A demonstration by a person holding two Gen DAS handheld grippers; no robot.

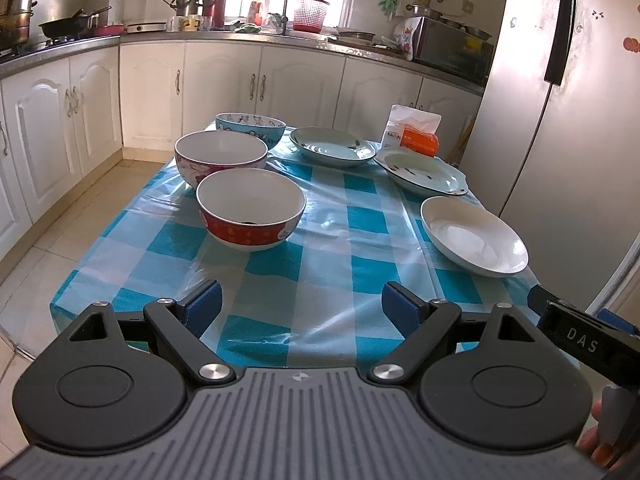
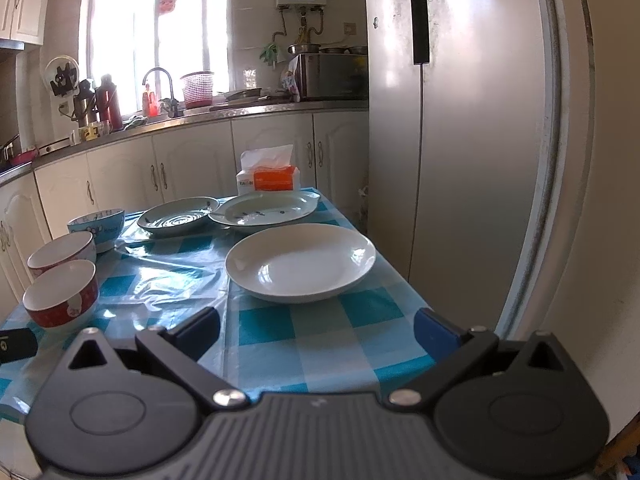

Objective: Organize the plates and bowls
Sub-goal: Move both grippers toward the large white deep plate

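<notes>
Three bowls stand in a row on the left of the checked table: a red bowl [image 1: 251, 208] [image 2: 62, 294] nearest, a pink-patterned bowl [image 1: 221, 158] [image 2: 62, 252] behind it, a blue bowl [image 1: 251, 126] [image 2: 98, 222] farthest. Three plates lie on the right: a white plate [image 1: 474, 236] [image 2: 300, 262] nearest, a pale oval plate [image 1: 422, 170] [image 2: 266, 208], a green round plate [image 1: 332, 146] [image 2: 178, 216]. My left gripper [image 1: 302, 308] is open and empty over the near table edge. My right gripper [image 2: 316, 330] is open and empty, just short of the white plate.
A tissue pack [image 1: 414, 132] [image 2: 268, 172] stands at the table's far end. A tall fridge [image 1: 560, 120] [image 2: 460, 140] is close on the right. White cabinets and a counter [image 1: 248, 38] run behind. The right gripper's body [image 1: 584, 340] shows at the left view's right edge.
</notes>
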